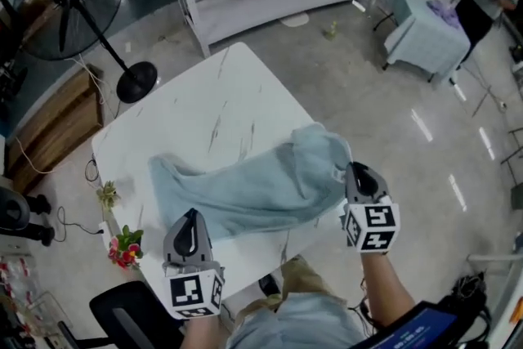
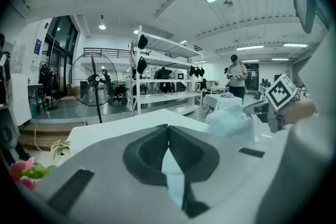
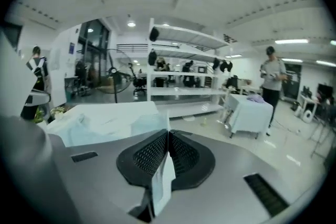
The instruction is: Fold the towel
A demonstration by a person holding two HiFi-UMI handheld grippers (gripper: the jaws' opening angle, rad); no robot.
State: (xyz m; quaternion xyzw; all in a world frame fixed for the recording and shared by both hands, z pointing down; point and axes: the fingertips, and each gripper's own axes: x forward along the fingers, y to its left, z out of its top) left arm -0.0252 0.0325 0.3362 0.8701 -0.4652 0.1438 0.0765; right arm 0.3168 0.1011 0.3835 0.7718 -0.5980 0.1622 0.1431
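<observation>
Where the towel [image 1: 253, 192] lies crumpled, left claw [image 1: 189, 218] pinches its near edge — right claw [image 1: 354, 170], its right end.

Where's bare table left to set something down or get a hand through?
The far half of the table is bare, from the towel out to the far corner. A narrower strip is free left of the towel, near the flowers. The near edge is crowded: the left gripper and right gripper each pinch the towel there.
</observation>
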